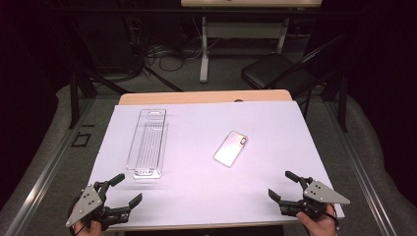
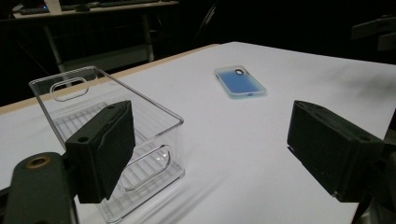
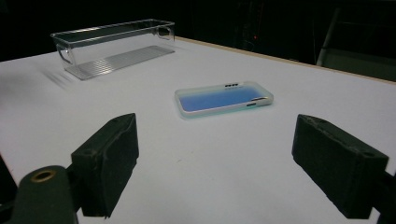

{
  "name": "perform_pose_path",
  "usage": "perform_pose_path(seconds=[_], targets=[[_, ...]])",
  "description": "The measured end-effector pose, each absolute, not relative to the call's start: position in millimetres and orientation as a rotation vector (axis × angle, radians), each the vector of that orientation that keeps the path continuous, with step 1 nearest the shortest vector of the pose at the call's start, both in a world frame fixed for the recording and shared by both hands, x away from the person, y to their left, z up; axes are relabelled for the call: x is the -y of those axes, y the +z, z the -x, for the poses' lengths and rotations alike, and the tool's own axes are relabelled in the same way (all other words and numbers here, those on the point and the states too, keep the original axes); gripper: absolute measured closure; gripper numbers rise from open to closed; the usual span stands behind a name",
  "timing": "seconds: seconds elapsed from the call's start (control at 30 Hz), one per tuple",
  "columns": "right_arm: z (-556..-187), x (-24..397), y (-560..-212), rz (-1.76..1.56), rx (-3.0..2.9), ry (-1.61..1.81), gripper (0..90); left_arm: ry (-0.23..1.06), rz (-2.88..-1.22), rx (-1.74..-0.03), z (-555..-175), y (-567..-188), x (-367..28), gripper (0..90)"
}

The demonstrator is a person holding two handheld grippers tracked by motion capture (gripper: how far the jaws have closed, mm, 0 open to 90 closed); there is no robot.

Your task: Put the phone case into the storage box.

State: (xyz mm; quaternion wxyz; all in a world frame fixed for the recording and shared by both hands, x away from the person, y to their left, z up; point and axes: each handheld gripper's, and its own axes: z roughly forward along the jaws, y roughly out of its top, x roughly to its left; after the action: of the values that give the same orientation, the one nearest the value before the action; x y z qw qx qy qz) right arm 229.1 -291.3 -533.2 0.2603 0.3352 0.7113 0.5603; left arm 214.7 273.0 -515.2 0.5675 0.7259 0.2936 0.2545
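A clear plastic bin point(image 1: 146, 143) point(image 2: 112, 140) point(image 3: 112, 46) lies on the left half of the white table point(image 1: 206, 182), long side running away from me. A clear phone case point(image 1: 230, 148) point(image 2: 240, 81) point(image 3: 223, 98) lies flat near the table's middle, tinted blue in both gripper views. My left gripper point(image 1: 126, 189) point(image 2: 210, 154) hovers open at the front left corner, just short of the bin's near end. At the front right corner my right gripper point(image 1: 284, 185) point(image 3: 215, 168) stands open, pointed toward the case. Nothing sits between either pair of jaws.
A bare wooden strip point(image 1: 206, 97) edges the table's far side. Beyond it stand a black folding chair point(image 1: 280, 71) and a desk frame point(image 1: 241, 29) with cables on the floor. Metal rails point(image 1: 49, 162) run along both sides of the table.
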Motion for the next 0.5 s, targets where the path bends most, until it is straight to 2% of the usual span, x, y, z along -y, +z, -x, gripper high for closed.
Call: perform_pose_path(seconds=[0.5], targets=[[-232.9, 292.1, -534.8, -1.001, -1.907, 1.474, 14.2, 0.596, -1.705, -0.715, -216.8, -516.7, -272.0, 15.5]])
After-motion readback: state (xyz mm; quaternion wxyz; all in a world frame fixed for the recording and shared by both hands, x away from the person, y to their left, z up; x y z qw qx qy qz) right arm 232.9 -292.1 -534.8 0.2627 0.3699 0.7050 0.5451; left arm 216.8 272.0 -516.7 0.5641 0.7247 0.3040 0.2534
